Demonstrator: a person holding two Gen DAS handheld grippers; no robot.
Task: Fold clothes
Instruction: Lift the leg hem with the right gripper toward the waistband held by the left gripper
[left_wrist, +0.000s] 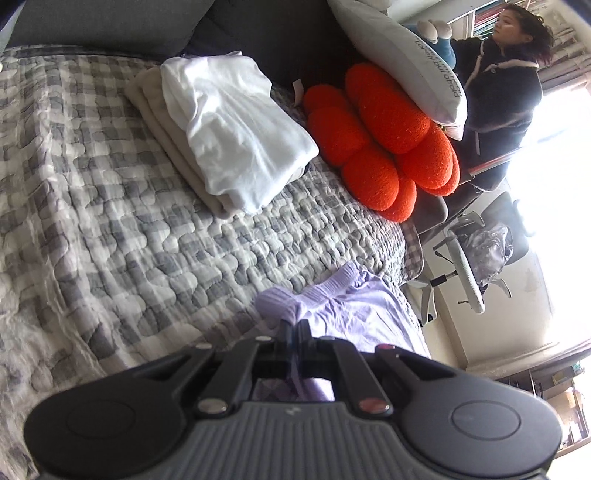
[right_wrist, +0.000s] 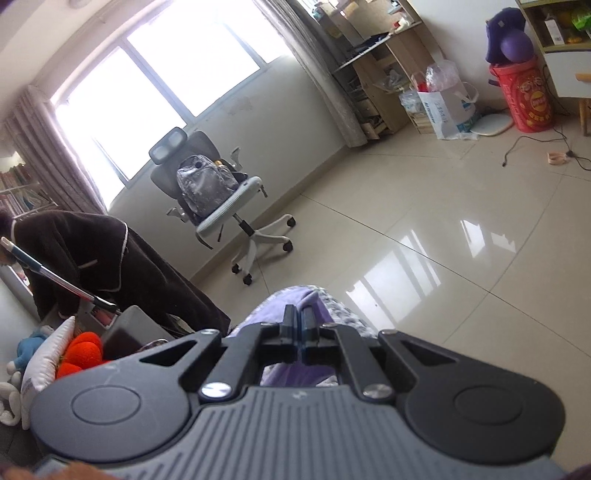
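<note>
Lift step: left gripper (left_wrist: 294, 325) and right gripper (right_wrist: 299, 314) fingers clamp lilac garment (left_wrist: 354, 306) beside folded stack (left_wrist: 236, 129); next, spread it on the bed (left_wrist: 110, 221).

Daylight is pouring through a wide window (right_wrist: 155, 74) with curtains (right_wrist: 325, 74) hanging at both sides. An office chair (right_wrist: 221, 199) is standing near the pale wall (right_wrist: 295, 122) on a glossy tiled floor (right_wrist: 461, 240) that is reflecting the light. Wooden shelves (right_wrist: 380, 74) are filling the far right corner. A quilted checked bed (left_wrist: 110, 221) is lying to the left.
</note>
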